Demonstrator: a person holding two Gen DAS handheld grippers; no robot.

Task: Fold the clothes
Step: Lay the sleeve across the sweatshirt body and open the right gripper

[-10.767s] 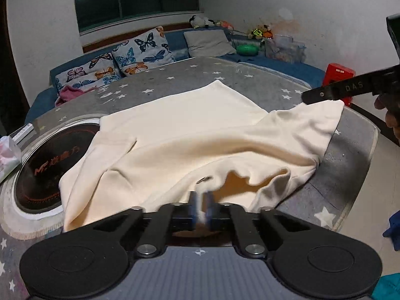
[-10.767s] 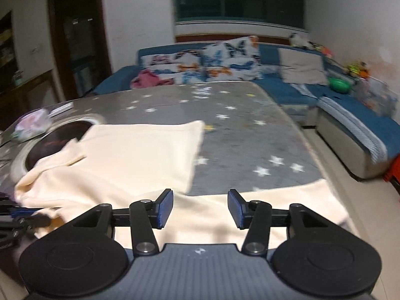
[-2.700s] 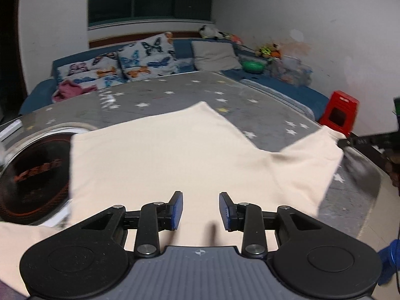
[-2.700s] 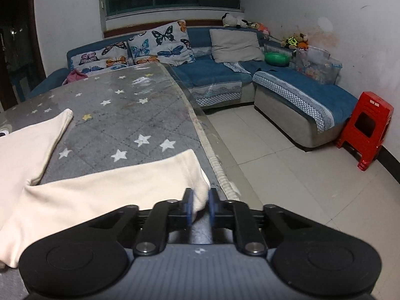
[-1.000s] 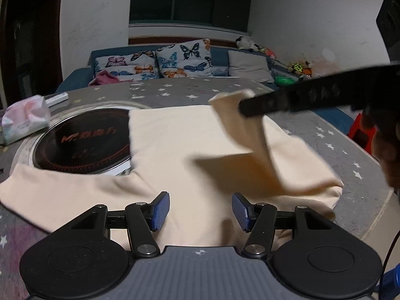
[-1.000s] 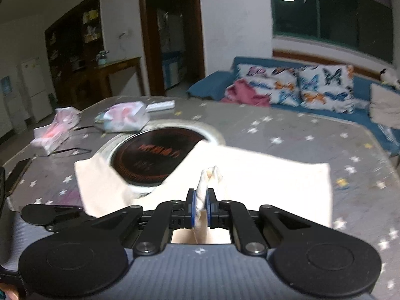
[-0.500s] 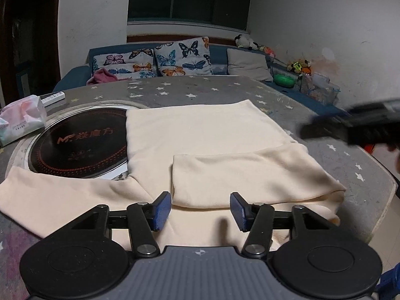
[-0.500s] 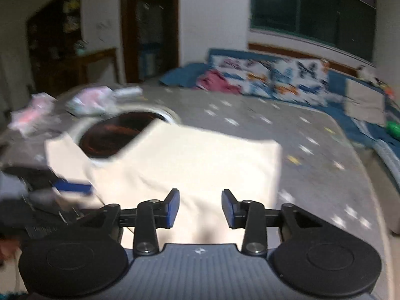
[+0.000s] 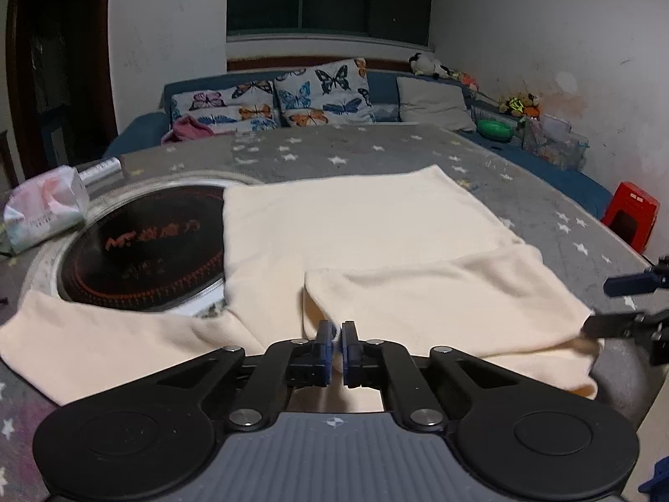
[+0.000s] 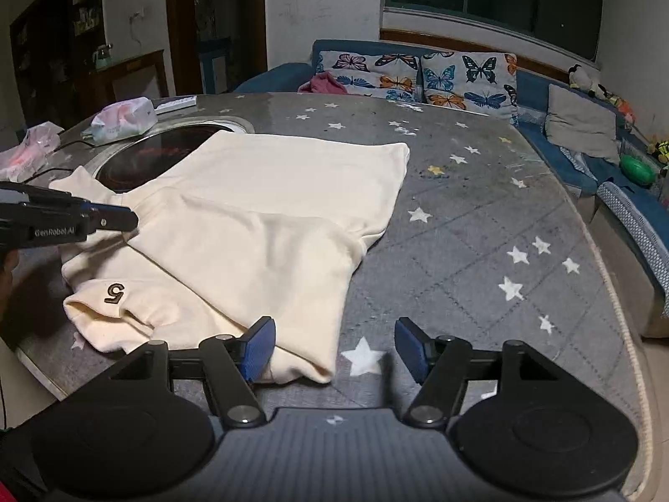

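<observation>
**One sleeve folded in, the other still out**

The cream shirt (image 9: 359, 226) lies spread on the star-print table (image 10: 481, 226), its far left part overlapping the round black cooktop (image 9: 138, 247) set into the table. In the left wrist view the right sleeve (image 9: 439, 297) is laid across the body, its cuff ending near the middle. The left sleeve (image 9: 104, 343) lies stretched out to the near left, flat on the table, not yet folded.

The left gripper (image 9: 335, 336) has its fingers drawn together on a thin bit of cream cloth at the near edge of the shirt, beside the folded cuff. The right gripper (image 10: 332, 347) has its fingers spread wide, holding nothing; its left pad sits just beside the shirt's near corner.

By my reading the task is under halfway. The left sleeve must come in, then the body probably wants folding once or twice more. The pinch at the near edge suggests the next fold starts there, but that is a guess.

Writing: a dark "5" (image 10: 115, 292) is stitched on the shirt near its edge. The left gripper's side, seen from the right wrist, reads "GenRobot.AI" (image 10: 54, 232). The cooktop carries orange lettering starting "M", the rest unclear. A soft tissue pack (image 9: 46, 209) sits far left; its print is too small to read.
</observation>
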